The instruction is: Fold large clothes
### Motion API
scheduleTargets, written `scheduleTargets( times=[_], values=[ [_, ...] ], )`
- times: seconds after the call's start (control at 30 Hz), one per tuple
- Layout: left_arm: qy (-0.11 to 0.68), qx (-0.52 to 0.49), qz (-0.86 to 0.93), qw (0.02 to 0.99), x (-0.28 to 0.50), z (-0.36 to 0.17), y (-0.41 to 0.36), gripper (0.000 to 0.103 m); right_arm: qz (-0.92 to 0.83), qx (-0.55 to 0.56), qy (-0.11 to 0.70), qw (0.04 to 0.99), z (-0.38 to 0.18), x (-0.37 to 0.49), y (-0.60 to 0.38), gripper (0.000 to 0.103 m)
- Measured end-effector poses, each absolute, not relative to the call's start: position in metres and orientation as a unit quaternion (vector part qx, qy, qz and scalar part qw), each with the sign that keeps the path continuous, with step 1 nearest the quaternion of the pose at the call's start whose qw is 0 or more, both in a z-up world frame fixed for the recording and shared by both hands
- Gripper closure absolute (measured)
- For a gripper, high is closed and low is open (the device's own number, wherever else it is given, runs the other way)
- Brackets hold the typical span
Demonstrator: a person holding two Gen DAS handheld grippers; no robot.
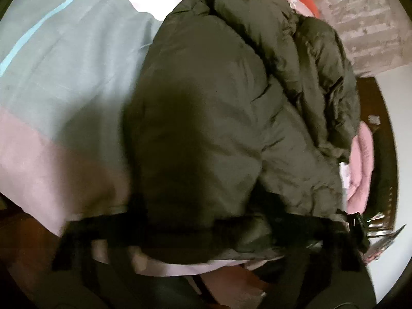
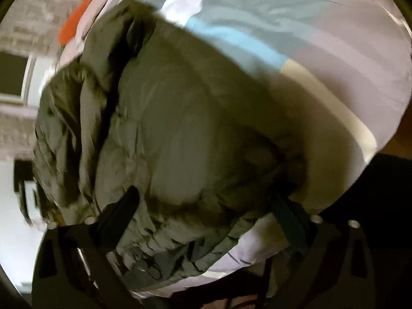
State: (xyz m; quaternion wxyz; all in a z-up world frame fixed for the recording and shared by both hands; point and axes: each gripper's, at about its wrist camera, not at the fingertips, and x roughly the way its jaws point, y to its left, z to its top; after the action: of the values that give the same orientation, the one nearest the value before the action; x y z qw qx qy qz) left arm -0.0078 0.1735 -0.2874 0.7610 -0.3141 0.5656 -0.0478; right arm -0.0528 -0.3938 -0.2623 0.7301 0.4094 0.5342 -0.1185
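The olive puffer jacket [image 1: 219, 108] lies bunched across the centre of both frames on a striped bedspread [image 1: 64, 64]. It looks soft, bulky and slippery, best pinched at a hem or seam. The left gripper [image 1: 206, 229] hangs low at the frame's bottom, its blurred fingers spread wide over the near edge. The right gripper [image 2: 206, 211] tilts in, fingers [image 2: 121, 211] open astride the jacket.

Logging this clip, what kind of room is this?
Probably a bedroom: the olive puffer jacket lies on a bed's colour-block quilt, with a brick-pattern wall behind.
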Motion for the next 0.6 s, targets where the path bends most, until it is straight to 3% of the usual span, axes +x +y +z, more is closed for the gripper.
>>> scheduleTargets(
  times=[0.03, 0.1, 0.13, 0.4, 0.6],
  values=[
    [0.562, -0.323, -0.062, 0.759, -0.008, -0.288, 0.174, 0.068, -0.108, 0.421, 0.520, 0.735, -0.262, -0.055, -0.392, 0.072],
    [0.544, -0.356, -0.094, 0.754, -0.009, -0.284, 0.179, 0.079, -0.087, 0.435, 0.502, 0.743, -0.257, -0.057, -0.389, 0.089],
    [0.542, -0.359, -0.098, 0.754, -0.008, -0.283, 0.180, 0.082, -0.084, 0.430, 0.497, 0.749, -0.251, -0.057, -0.386, 0.092],
    [0.491, -0.398, -0.155, 0.759, 0.000, -0.237, 0.186, 0.085, 0.010, 0.503, 0.381, 0.776, -0.197, -0.061, -0.394, 0.097],
    [0.456, -0.391, -0.189, 0.777, 0.036, -0.182, 0.181, 0.085, 0.075, 0.491, 0.371, 0.784, -0.135, -0.012, -0.405, 0.098]
  ],
)
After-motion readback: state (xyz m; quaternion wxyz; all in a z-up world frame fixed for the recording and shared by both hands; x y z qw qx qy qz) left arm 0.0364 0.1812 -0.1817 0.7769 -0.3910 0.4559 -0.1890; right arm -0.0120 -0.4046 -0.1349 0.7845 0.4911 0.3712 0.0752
